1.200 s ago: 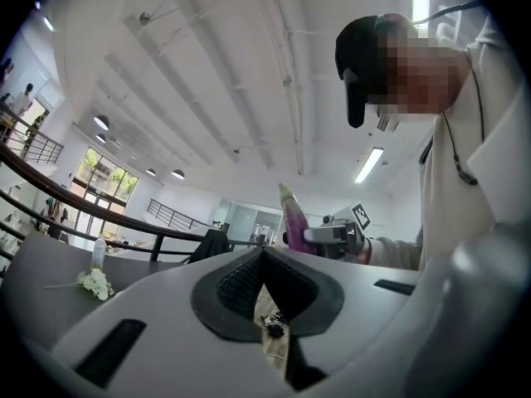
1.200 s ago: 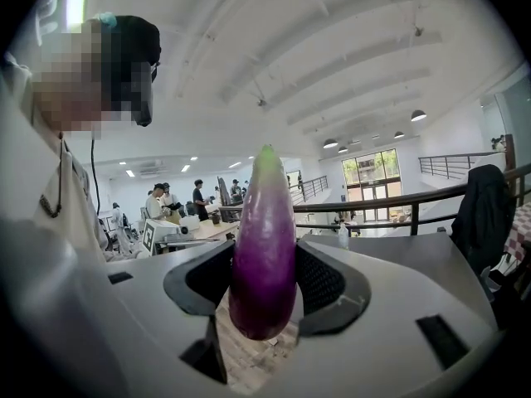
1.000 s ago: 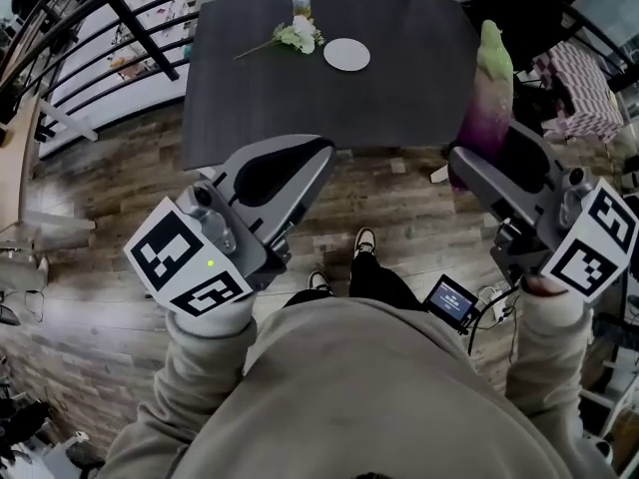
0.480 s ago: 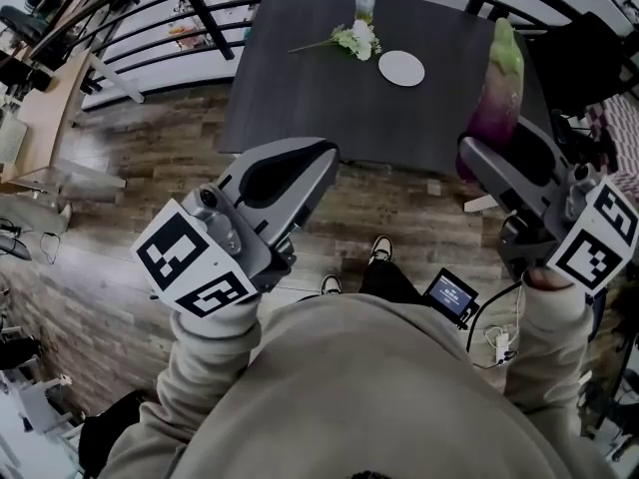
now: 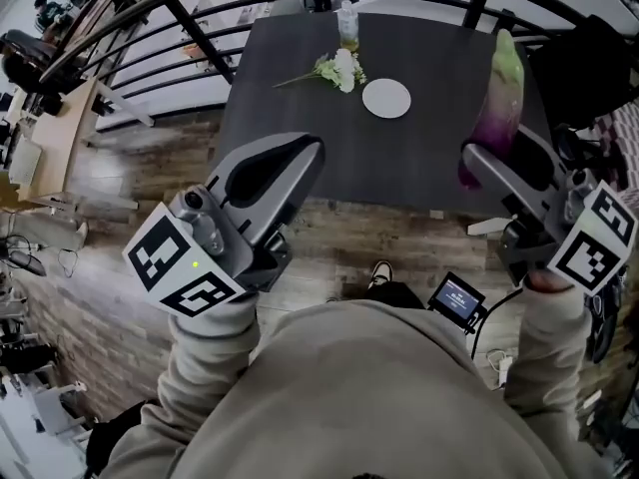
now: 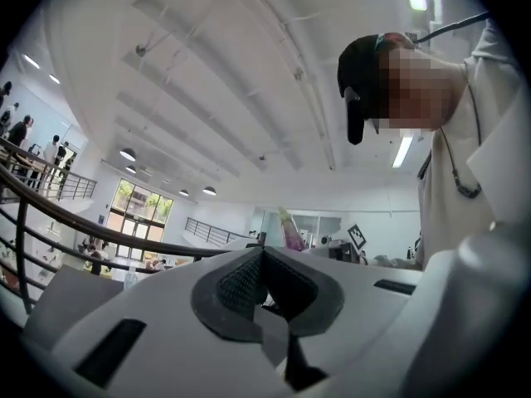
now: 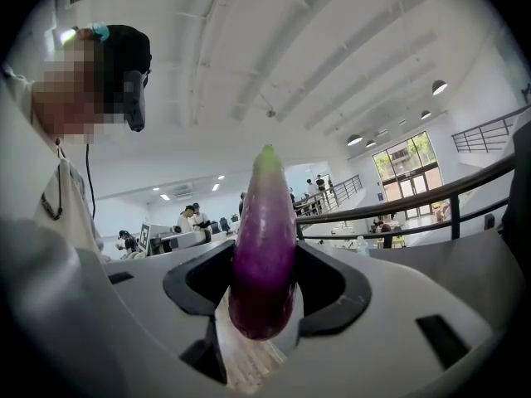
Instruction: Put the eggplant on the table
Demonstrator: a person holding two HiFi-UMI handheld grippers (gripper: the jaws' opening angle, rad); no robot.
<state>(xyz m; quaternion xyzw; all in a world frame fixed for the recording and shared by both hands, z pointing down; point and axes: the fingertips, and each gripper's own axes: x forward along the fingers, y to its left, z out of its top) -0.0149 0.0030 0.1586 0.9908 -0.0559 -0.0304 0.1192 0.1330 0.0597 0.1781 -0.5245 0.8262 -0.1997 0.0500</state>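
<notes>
Against the pictures from a second earlier, the desk [image 5: 419, 148] was seen nearer and fuller in the head view. The eggplant [image 5: 499, 88], formerly shown beside the desk's right edge, was now set against its right-hand part. From this it was judged that the carry was nearly over and that only the lowering and the release remained.

The eggplant was held upright in the right tongs [image 5: 479, 163], green tip uppermost, clear of the desk and not yet laid down. The left tongs [image 5: 300, 148] were kept just before the desk's near edge.

In the right gripper view the right tongs [image 7: 264, 305] were found clamped on the lower purple part of the eggplant [image 7: 265, 239], and wooden floor was seen in the gap beneath it. That suggested the fruit's lower end had not yet been brought over the desk, which could not be read from the head view. In the left gripper view the left tongs [image 6: 264, 259] were shown clenched with nothing between them.

Only the head view gave the desk's contents: a white plate [image 5: 386, 99], a flower sprig [image 5: 339, 68] and a bottle [image 5: 347, 28], all well apart from the eggplant.
</notes>
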